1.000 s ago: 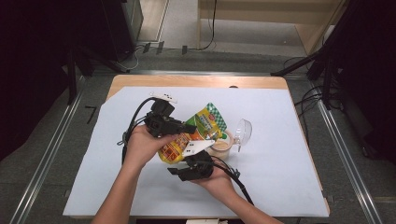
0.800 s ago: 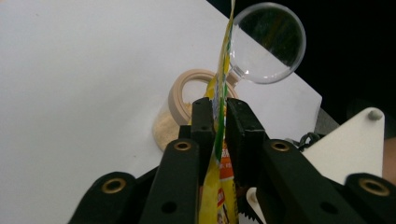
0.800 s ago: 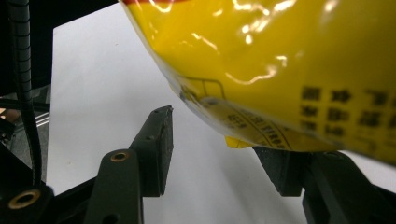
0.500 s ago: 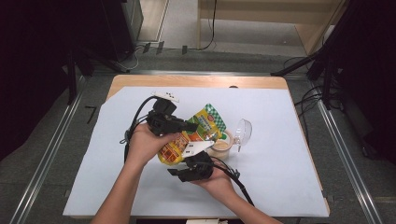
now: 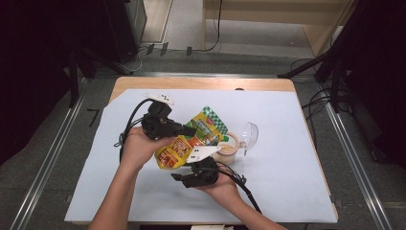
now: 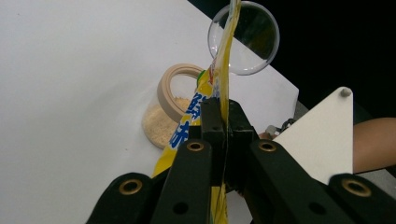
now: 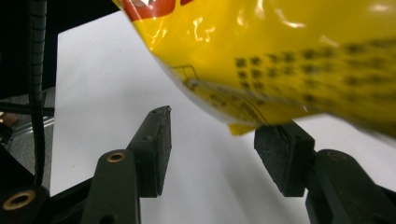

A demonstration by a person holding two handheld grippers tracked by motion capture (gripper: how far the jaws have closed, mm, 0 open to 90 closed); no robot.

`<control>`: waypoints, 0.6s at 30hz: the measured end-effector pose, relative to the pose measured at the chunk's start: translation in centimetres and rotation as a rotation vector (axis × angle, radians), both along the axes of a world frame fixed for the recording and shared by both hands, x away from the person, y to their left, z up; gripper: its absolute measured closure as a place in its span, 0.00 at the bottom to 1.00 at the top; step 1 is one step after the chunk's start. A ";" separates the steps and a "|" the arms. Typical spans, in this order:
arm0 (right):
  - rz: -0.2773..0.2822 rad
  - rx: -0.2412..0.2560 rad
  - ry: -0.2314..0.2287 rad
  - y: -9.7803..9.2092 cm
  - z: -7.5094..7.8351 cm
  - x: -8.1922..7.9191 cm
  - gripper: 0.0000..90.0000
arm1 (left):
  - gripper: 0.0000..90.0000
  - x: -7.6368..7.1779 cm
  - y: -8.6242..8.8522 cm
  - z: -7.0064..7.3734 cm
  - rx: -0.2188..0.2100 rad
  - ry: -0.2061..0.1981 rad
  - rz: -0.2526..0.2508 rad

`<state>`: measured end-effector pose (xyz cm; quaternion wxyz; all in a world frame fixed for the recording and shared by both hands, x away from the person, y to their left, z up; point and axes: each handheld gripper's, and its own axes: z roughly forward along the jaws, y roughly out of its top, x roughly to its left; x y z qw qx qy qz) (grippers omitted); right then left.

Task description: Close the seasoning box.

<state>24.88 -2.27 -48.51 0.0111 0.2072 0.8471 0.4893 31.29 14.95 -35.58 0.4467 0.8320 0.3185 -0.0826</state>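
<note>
Pinching yellow pouch (image 6: 224, 60): left hand-held gripper (image 6: 223, 122) over jar (image 6: 172, 105), clear lid (image 6: 252, 42) beside; right hand-held gripper (image 7: 212, 140) agape.

Pouch (image 5: 191, 139) hangs low across table centre, pinched by left gripper (image 5: 189, 130), blocking passage there. Jar (image 5: 227, 147) and clear lid (image 5: 249, 135) crowd just right of it. Right gripper (image 7: 212, 140), jaws apart, sits right under pouch corner. White sheet (image 5: 287, 143) far right and left lies free.
</note>
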 end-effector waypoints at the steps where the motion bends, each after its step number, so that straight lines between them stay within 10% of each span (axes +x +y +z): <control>1: -0.001 0.006 0.001 -0.1 0.0 0.0 0.53 | 1.00 0.0 0.2 0.0 -0.011 0.002 0.004; 18: 0.007 0.038 0.021 -1.0 0.3 -0.5 0.53 | 1.00 -0.1 3.3 0.3 -0.057 -0.001 0.064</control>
